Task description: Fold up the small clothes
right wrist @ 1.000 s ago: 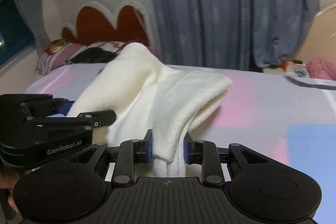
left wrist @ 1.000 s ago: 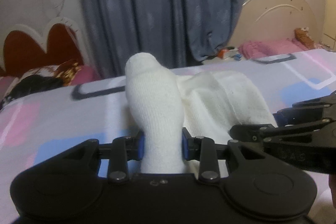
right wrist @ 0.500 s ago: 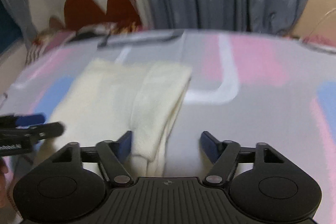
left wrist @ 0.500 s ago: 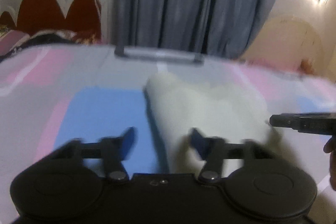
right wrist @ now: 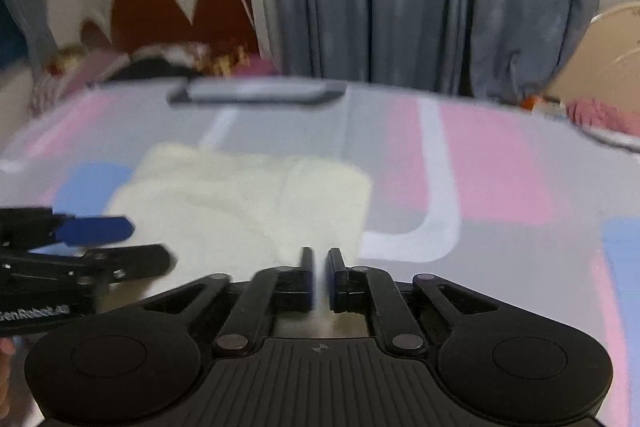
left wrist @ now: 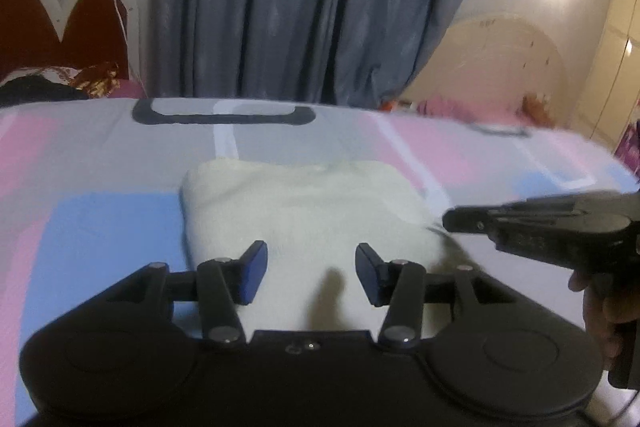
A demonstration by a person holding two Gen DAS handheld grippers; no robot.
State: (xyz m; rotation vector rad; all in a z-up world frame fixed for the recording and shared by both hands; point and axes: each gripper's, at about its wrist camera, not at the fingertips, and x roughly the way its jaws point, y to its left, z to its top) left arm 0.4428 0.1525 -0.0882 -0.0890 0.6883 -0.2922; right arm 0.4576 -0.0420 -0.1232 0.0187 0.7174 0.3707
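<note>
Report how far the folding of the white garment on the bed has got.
Done, as far as it shows: the white garment lies folded flat on the bedspread, with neither gripper holding it. In hand: nothing. The left gripper has just been opening and stands open above the cloth; the right gripper has just closed, apparently on nothing. Left: perhaps another fold or tidying; no other clothes to fold show.
</note>
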